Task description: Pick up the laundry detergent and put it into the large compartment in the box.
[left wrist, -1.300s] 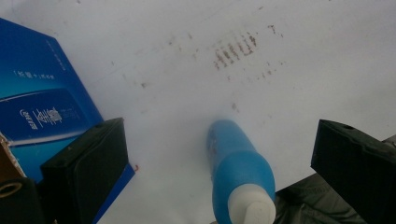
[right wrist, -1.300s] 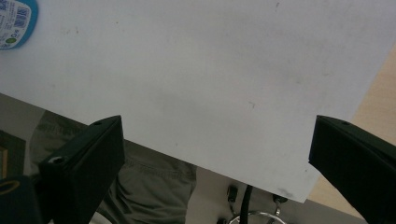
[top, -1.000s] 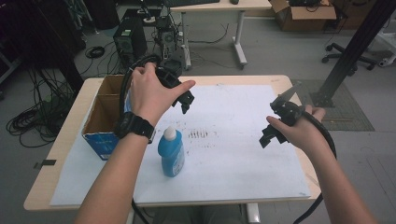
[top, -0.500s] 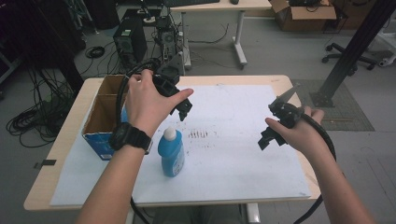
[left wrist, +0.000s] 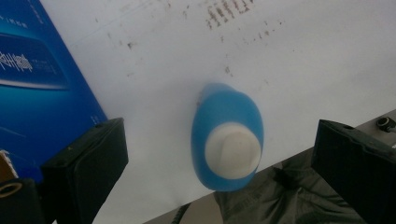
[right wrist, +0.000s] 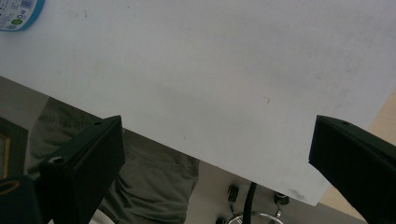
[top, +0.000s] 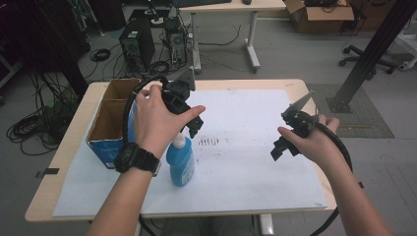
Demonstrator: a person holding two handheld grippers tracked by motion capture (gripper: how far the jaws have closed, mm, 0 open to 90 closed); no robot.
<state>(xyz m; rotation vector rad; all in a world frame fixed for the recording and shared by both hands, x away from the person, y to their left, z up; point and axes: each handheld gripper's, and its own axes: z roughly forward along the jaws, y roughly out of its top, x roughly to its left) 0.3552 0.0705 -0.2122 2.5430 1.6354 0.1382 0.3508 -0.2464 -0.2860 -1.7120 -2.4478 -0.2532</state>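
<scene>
A blue bottle [top: 181, 161] with a white cap [top: 179, 141] stands upright on the white paper sheet [top: 246, 162] near the table's front left. My left gripper [top: 194, 125] hovers just above and behind the bottle, open; in the left gripper view the bottle [left wrist: 227, 135] lies below, between the wide-apart jaws, untouched. My right gripper [top: 280, 149] is held in the air over the right half of the sheet, open and empty. A corner of the bottle's label [right wrist: 18, 13] shows at the top left of the right gripper view.
An open cardboard box with blue sides [top: 110, 123] stands at the table's left, close to the bottle. Dark smudges [top: 211, 142] mark the paper's middle. The wooden table's front edge [top: 196, 214] is near. Computers, cables and another table stand on the floor beyond.
My left gripper has shifted slightly right and down toward the bottle's cap. The right gripper has stayed nearly in place.
</scene>
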